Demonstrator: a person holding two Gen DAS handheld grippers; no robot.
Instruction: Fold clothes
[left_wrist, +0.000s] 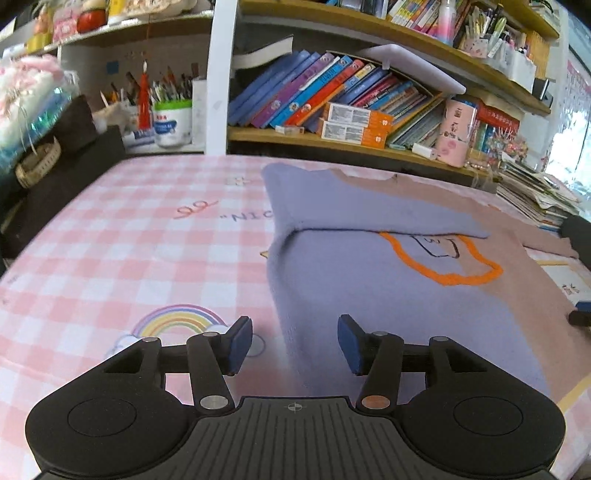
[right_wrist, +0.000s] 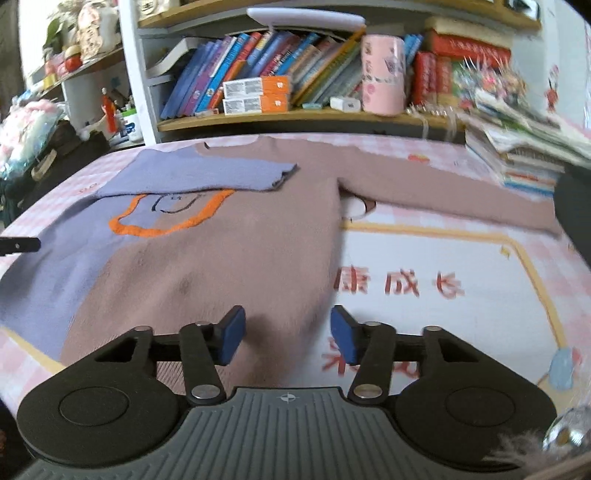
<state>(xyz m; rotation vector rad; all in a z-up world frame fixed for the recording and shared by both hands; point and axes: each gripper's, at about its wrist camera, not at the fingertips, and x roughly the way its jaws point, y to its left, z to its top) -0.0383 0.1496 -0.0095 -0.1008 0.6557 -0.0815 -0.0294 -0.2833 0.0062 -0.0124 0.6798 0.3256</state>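
Both grippers (left_wrist: 293, 341) (right_wrist: 288, 334) part-open (nothing gripped)

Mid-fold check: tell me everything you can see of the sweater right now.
The sweater is soft, fuzzy knit, half lilac, half dusty brown, with an orange-outlined drawing on the chest. It lies flat, front up, on the pink checked cloth. Its lilac sleeve is folded across the chest; the brown sleeve lies stretched out sideways. Both grippers hover open at its hem corners, left, right, gripping nothing.
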